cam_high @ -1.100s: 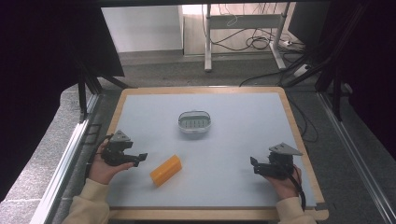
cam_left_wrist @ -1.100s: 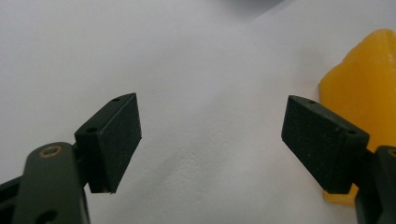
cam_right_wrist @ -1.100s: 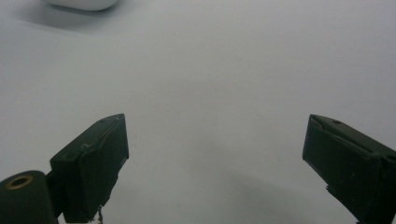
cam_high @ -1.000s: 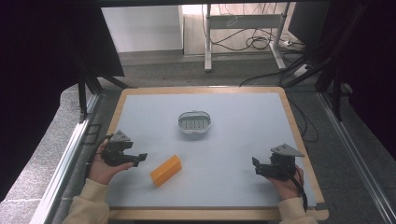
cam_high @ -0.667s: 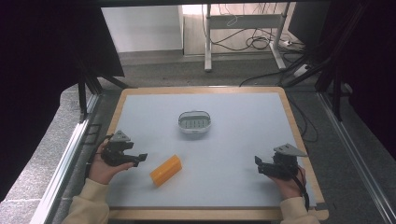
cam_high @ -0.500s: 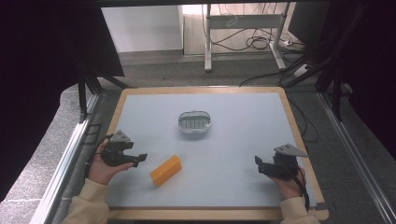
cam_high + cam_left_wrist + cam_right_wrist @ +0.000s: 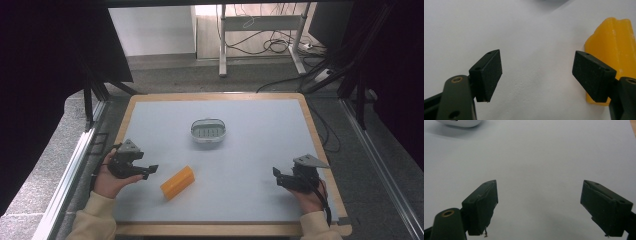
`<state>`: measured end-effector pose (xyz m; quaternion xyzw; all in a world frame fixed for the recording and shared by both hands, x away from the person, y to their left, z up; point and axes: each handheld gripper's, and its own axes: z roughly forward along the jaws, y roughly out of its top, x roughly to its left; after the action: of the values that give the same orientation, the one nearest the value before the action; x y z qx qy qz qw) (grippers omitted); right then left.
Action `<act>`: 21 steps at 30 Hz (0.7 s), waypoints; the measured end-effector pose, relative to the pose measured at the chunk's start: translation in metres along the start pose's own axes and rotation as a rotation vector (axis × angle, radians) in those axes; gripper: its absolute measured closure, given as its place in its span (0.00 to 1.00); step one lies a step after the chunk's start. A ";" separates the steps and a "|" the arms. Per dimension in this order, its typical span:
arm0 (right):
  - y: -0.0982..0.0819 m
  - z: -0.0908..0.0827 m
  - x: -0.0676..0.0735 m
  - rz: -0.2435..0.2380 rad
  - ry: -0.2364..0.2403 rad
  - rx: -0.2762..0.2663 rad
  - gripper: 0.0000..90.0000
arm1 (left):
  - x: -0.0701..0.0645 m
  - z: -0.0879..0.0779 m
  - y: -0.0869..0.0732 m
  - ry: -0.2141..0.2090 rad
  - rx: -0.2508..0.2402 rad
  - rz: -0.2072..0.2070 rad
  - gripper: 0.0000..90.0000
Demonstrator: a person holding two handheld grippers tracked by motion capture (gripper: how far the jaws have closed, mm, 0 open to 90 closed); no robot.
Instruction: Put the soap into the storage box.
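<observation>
Orange block [image 7: 177,182] just beside left tool [image 7: 150,170], jaws apart, empty.

Cream sleeves [image 7: 92,220], black two-jaw tools.

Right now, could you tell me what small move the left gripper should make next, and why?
Probably shift the left gripper sideways toward the orange block. Its fingers are spread wide with nothing between them, and the block lies just outside one of them, so it isn't yet centred.

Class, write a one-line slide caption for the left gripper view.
Left gripper, fingers open over the white table, with a yellow block just beyond one finger.
</observation>
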<state>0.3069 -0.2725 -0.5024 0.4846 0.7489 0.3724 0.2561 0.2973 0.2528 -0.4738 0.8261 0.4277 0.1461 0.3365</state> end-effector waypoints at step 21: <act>-0.001 0.000 0.000 -0.006 0.001 0.007 0.18 | -0.022 -0.017 0.014 -0.020 0.017 0.060 0.27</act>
<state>0.3069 -0.2726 -0.5030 0.4830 0.7518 0.3694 0.2551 0.2835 0.2372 -0.4509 0.8428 0.4008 0.1442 0.3291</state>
